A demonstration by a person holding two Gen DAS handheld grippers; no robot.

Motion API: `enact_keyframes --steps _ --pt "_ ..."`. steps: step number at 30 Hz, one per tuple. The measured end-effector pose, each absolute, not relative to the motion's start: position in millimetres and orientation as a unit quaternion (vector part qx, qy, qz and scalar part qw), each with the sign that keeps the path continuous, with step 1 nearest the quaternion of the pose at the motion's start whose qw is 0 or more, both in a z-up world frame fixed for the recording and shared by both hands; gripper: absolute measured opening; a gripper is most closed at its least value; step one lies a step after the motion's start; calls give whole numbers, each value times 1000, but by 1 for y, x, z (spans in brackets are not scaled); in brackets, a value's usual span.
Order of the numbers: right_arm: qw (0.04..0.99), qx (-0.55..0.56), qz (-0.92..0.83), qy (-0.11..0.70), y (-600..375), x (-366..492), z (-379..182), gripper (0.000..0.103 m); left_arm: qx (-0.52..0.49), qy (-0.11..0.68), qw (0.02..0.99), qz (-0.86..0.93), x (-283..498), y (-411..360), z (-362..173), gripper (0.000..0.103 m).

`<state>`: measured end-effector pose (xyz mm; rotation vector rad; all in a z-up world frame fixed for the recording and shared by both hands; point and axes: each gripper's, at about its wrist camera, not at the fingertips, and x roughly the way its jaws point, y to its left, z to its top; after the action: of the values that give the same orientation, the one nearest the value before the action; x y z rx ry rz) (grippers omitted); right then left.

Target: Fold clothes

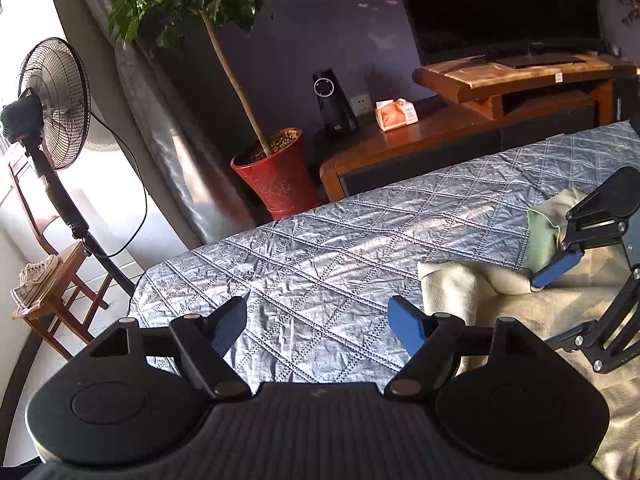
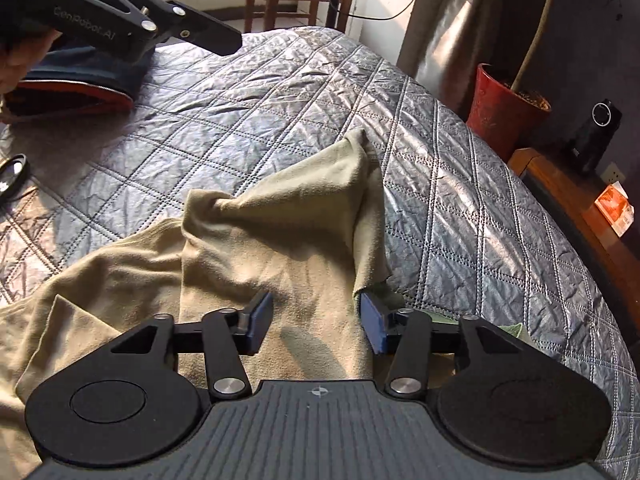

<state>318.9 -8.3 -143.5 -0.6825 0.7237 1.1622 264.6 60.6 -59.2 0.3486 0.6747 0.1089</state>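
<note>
A beige garment [image 2: 304, 208] lies crumpled on the grey quilted bed [image 2: 248, 92], one flap raised into a peak; a green edge [image 1: 542, 236] shows beside it. My right gripper [image 2: 316, 320] hovers over the beige cloth, open, the fabric lying below the gap and not pinched. In the left wrist view one of its fingers [image 1: 558, 267] rests near the green edge. My left gripper [image 1: 320, 320] is open over bare quilt to the left of the garment [image 1: 460, 292], with nothing between its pads. It also appears at the top left of the right wrist view as the left gripper [image 2: 224, 8].
A dark garment with red lining [image 2: 80, 92] lies at the bed's far left, with a round lens-like object [image 2: 12, 172] nearby. Beyond the bed stand a red plant pot [image 1: 276, 176], a floor fan [image 1: 52, 104], a wooden chair with shoes [image 1: 44, 280] and a wooden TV stand [image 1: 512, 76].
</note>
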Motion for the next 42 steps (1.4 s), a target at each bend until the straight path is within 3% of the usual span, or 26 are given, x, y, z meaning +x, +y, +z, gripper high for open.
enact_keyframes --steps 5,8,12,17,18,19,20,25,27,32,34,35,41,42 --pt "752 -102 534 374 -23 372 -121 64 165 331 928 49 264 61 -59 75" --pt "786 -56 471 397 -24 405 -123 66 168 330 928 47 263 59 -59 75" --pt "738 68 440 507 -37 452 -154 64 167 329 928 45 263 58 -58 76" --pt "704 65 455 541 -25 444 -178 63 167 329 928 44 263 57 -58 77" --pt "710 62 454 534 -22 443 -178 58 169 329 928 43 263 56 -58 77" --pt "715 59 456 526 -20 442 -176 35 171 329 928 41 263 55 -59 77" --pt "721 61 468 507 -19 439 -169 25 174 329 927 39 262 53 -59 77" --pt "777 -24 505 376 -12 415 -117 13 176 329 927 37 262 52 -60 78" --pt "780 -47 499 373 -7 414 -109 13 174 328 928 40 262 53 -59 78" --pt "765 -96 504 389 20 406 -112 41 172 327 928 42 262 55 -58 80" --pt "760 -124 503 392 38 399 -114 71 172 328 928 45 262 56 -58 81" --pt "758 -141 505 389 49 394 -114 75 172 328 928 46 262 57 -58 81" --pt "724 -274 511 373 114 378 -123 70 157 325 930 63 263 68 -53 83" --pt "721 -301 500 374 119 376 -131 61 155 325 931 63 263 68 -52 83"
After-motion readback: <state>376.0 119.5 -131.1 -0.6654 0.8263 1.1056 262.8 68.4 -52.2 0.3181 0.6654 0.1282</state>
